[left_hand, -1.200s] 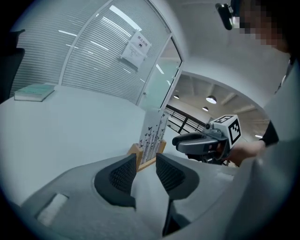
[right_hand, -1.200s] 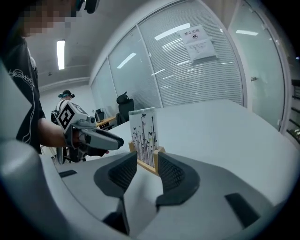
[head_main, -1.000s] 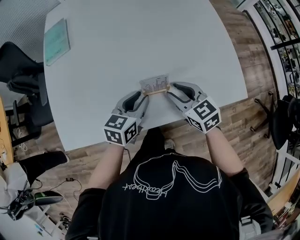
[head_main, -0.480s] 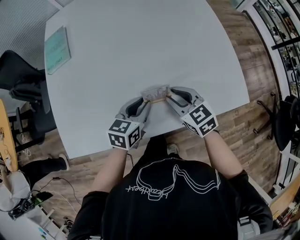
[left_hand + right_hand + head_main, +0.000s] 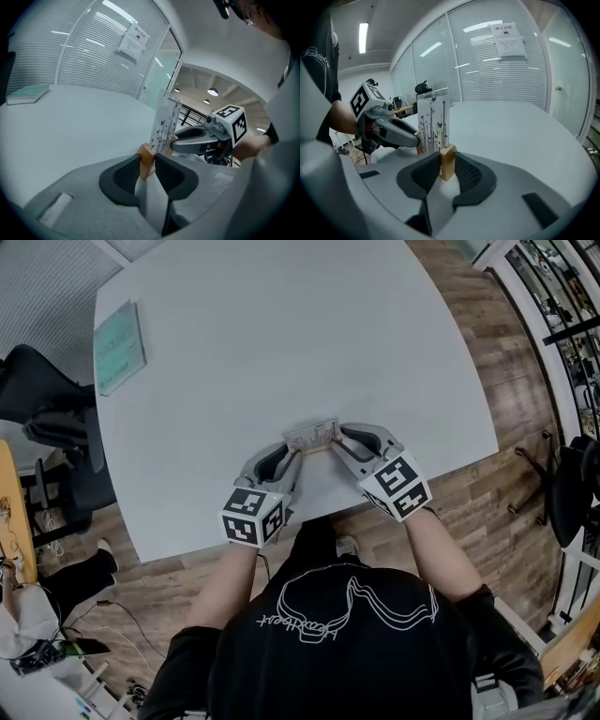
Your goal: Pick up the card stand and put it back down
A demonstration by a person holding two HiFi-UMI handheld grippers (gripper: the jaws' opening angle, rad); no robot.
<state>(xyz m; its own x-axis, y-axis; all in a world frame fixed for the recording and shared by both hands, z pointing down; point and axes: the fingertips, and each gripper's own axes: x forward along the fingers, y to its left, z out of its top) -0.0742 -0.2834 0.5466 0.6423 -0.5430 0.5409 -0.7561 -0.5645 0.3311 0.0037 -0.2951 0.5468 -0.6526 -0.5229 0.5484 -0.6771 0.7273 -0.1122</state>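
Step in hand: taking hold of the card stand point(image 5: 311, 435) at both ends, ahead of the lift.
Card stand: it sits near the person's edge of the white bench point(image 5: 281, 324), apparently resting on it; none of the views shows clearly whether it has left the surface.
Left tool point(image 5: 292, 448): narrow and closing, with the left end of the wooden base point(image 5: 146, 158) between its ribbed pads, which look to be against the wood.
Right tool point(image 5: 336, 442): narrow and closing too, with the right end of the base between its pads in the same way.
Doing it well: let both tools finish closing before raising anything. The grips are only on the short end faces, so a light hold could let the wood slip or twist.
Lift: raise both tools together and level, so the base stays flat and the tall card does not tip.
Setting down: lower the base flat, both ends at once, then release both sides together.
Containers: none on the bench; only the slot in the base, which holds the printed card point(image 5: 433, 117) upright.
Elsewhere: a teal book point(image 5: 119, 346) lies at the far left corner, well apart.
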